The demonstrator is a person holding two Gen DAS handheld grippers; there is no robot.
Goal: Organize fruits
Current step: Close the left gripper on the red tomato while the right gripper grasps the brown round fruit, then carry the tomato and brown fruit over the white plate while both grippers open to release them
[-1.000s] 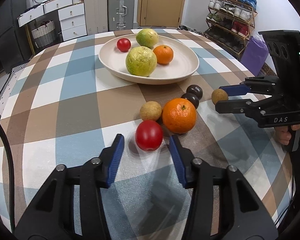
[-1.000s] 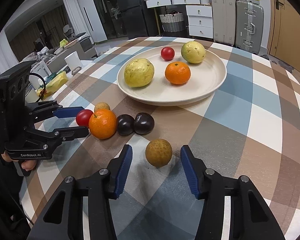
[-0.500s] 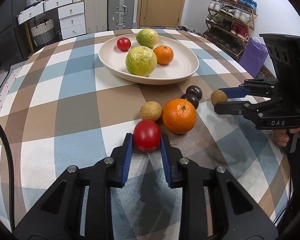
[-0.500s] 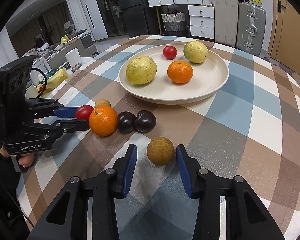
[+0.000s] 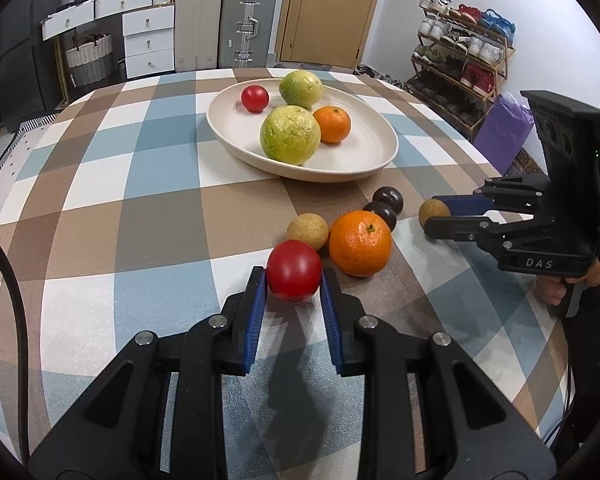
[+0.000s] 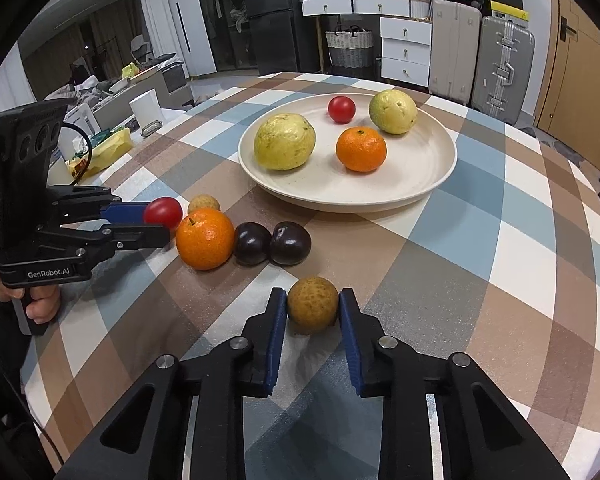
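Tongs angled down at table, left tongs (image 5: 293,285) clamping tomato (image 5: 294,275), right tongs (image 6: 313,311) clamping brown fruit (image 6: 313,311) (both pinched)

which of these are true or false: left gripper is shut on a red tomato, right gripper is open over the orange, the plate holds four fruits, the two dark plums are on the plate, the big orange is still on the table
1. The left gripper is shut on a red tomato. True.
2. The right gripper is open over the orange. False: it is shut on a brown speckled fruit.
3. The plate holds four fruits. True.
4. The two dark plums are on the plate. False: they lie on the tablecloth, beside the big orange.
5. The big orange is on the table. True.
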